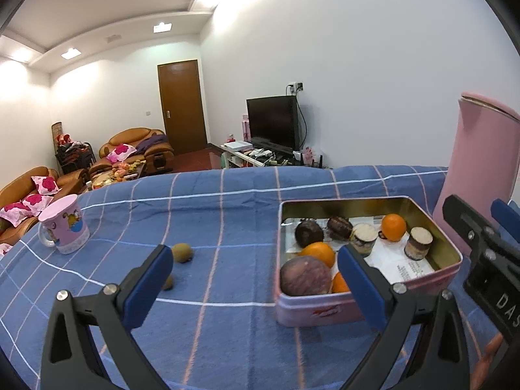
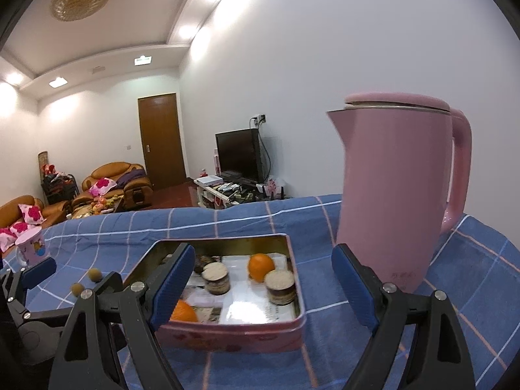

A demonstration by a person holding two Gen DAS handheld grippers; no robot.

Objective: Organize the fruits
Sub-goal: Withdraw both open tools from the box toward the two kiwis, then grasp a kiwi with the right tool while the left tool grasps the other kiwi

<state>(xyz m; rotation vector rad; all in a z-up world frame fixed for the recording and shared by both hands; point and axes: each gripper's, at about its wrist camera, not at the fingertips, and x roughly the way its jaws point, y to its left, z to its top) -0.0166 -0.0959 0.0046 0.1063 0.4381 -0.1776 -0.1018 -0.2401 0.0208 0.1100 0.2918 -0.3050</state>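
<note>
While two kiwis point(image 1: 182, 253) wait outside the fruit tin point(image 1: 451, 247), the left gripper point(image 1: 256, 279) and right gripper point(image 2: 263, 289) hover open-jawed and empty, seemingly poised to collect them.

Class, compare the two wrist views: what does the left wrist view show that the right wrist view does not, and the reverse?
Only the left wrist view: the large purple fruit and two dark fruits in the tin.
Only the right wrist view: the pink kettle whole, with spout, lid and handle.
Both: the tin, oranges, two cork-topped jars, two small brown fruits on the blue checked cloth, and the pink mug.
</note>
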